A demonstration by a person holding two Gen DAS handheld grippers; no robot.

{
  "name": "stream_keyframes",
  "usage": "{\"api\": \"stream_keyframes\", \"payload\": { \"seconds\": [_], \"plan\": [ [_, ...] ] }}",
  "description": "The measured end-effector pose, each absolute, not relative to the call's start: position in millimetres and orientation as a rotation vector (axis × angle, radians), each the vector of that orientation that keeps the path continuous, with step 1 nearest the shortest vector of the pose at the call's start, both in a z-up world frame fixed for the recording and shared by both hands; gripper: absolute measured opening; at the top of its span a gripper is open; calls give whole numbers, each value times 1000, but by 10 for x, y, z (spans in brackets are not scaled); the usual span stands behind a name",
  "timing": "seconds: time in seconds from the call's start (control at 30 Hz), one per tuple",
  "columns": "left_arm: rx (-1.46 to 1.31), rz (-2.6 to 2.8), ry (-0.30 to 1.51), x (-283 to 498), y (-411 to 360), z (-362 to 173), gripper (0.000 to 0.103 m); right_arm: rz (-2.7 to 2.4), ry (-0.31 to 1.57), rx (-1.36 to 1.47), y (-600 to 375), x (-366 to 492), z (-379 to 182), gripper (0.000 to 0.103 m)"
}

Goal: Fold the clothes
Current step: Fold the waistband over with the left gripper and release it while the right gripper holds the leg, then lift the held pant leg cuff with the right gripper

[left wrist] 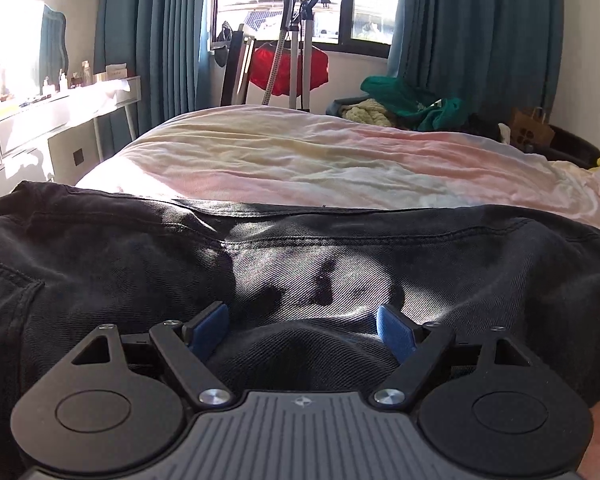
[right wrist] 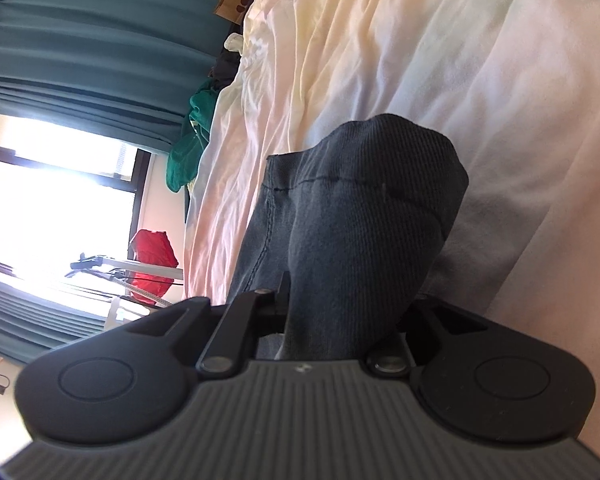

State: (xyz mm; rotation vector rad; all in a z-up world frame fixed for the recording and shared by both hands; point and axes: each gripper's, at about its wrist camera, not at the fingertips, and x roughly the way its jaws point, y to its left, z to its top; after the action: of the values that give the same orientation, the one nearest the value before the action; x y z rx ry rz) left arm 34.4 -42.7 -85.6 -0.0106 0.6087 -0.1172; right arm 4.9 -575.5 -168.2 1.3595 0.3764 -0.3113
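Now, jeans (left wrist: 140, 264): black denim spread across the near edge of the bed (left wrist: 300, 160).
Left gripper (left wrist: 300, 326): level, low over the jeans, blue pads (left wrist: 208, 330) spread wide, clasping nothing.
Right gripper (right wrist: 340, 300): rolled sideways above the bed, clenched on a dark fold of the jeans.
Bed: pastel sheet, rumpled.

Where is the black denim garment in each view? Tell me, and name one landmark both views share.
Left wrist view: black denim garment fills the lower half, under the open left gripper.
Right wrist view: it rises from bottom centre, bunched in the right gripper.
Shared landmark: red garment by the window.
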Motion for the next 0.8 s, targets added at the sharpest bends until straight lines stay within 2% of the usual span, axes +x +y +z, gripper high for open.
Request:
{"api": "stream_keyframes", "payload": {
  "seconds": [0.03,0.13,0.37,0.43,0.47,0.6,0.8],
  "plan": [
    [-20,-118,609,350,-414,-850,83,-310,377,1369,-5762,60,-1704,26],
    [-16,-116,602,330,-420,-847,83,-307,378,1399,-5783,91,-1771,42],
    [-15,-113,586,291,-425,-845,83,-300,290,1452,-5811,187,-1868,44],
    [-5,-112,578,276,-435,-836,83,-311,282,1396,-5808,230,-1822,31],
    [0,-110,574,263,-440,-827,83,-328,298,1352,-5800,252,-1784,16],
    [-11,-107,561,214,-460,-723,84,-343,303,1243,-5786,284,-1572,12],
    [28,-133,533,192,-639,-457,84,-337,184,1190,-5845,192,-1247,11]
  ]
}}
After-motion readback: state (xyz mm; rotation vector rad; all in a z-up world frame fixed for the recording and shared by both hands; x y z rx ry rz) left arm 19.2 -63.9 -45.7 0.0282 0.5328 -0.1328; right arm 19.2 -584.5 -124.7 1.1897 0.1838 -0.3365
